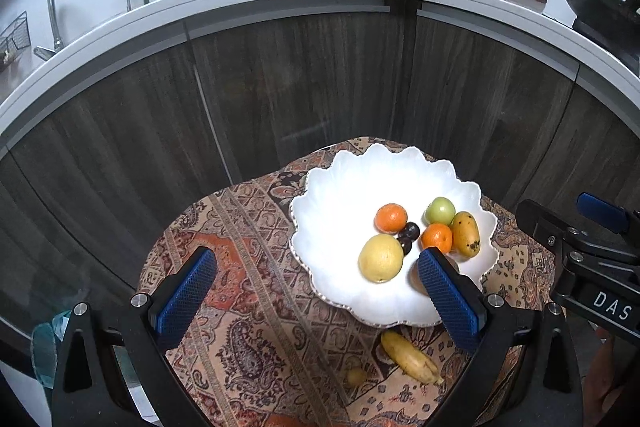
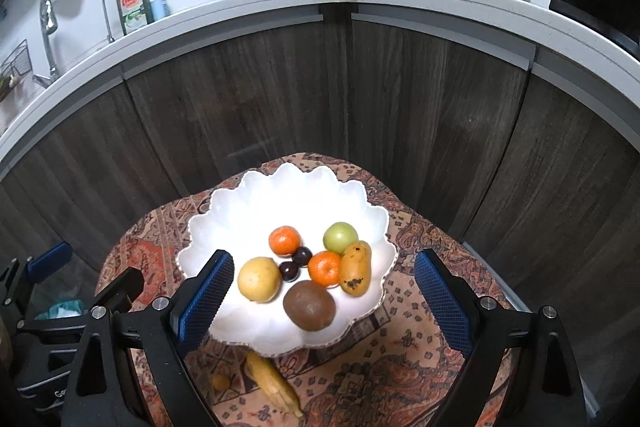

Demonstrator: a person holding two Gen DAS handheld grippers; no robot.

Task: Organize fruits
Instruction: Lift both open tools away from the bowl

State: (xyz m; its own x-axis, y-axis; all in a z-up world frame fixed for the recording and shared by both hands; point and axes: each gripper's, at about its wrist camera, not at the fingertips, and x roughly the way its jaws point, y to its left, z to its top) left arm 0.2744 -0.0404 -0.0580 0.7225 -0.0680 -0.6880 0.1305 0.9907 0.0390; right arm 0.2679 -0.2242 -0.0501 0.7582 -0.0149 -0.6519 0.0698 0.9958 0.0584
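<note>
Right wrist view: white dish (image 2: 224,211) holds eight fruits; banana (image 2: 276,385) and small yellow fruit (image 2: 221,381) remain on table (image 2: 400,367). Both tongs released, empty.

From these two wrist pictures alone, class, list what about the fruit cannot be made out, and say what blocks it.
- Brown fruit in the white bowl: left wrist view shows only a sliver; the left gripper's right finger covers it.
- Small yellow fruit beside the banana on the cloth: too small and dim to name in either view.
- Orange patch at the left wrist view's bottom edge: cut off, unidentifiable.
</note>
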